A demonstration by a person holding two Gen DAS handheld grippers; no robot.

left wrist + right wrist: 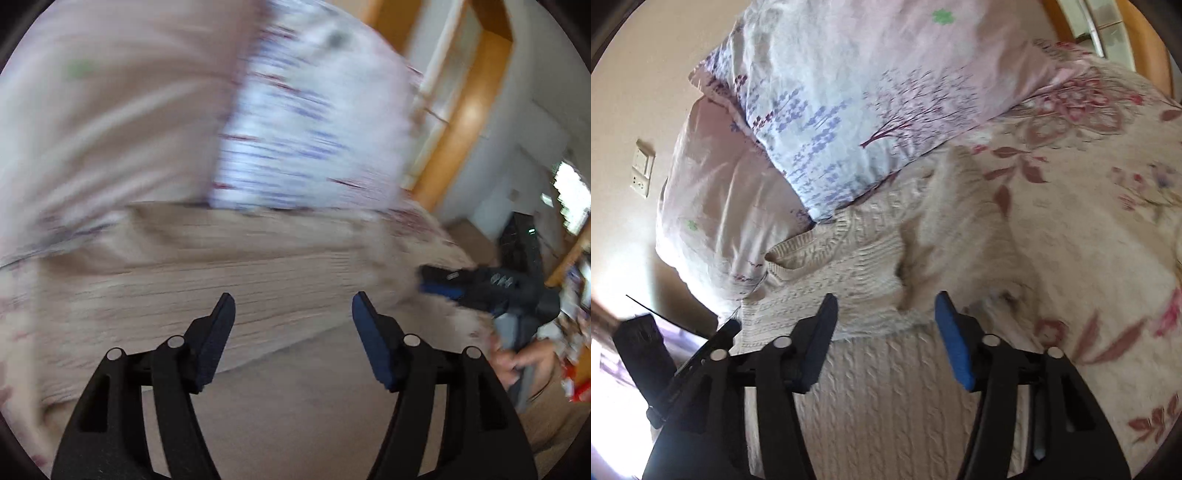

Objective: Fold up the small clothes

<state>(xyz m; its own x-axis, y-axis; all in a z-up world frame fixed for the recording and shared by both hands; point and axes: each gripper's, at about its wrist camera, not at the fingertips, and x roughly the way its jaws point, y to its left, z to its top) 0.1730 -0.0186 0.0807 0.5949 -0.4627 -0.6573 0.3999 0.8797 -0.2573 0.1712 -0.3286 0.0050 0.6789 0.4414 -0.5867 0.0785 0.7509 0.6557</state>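
Note:
A cream cable-knit sweater (pixel 871 373) lies on the bed, its neckline (pixel 798 254) touching the pillows. One part is folded over onto the body, with the fold's edge just ahead of my right gripper (pixel 886 299). That gripper hovers over the sweater, open, its blue pads clear of the knit. The left wrist view is blurred by motion. It shows the sweater (pixel 221 266) as a beige band, and my left gripper (pixel 293 299) above it, open and holding nothing. A hand (pixel 524 362) holds the right gripper (pixel 432 280) at the right of that view.
Two pale pillows with a purple print (pixel 849 110) lean at the head of the bed. A floral bedspread (pixel 1089 206) covers the bed to the right. A wall switch (pixel 642 170) is at the left. A wooden door frame (pixel 469 110) and clutter (pixel 576 332) are at the right.

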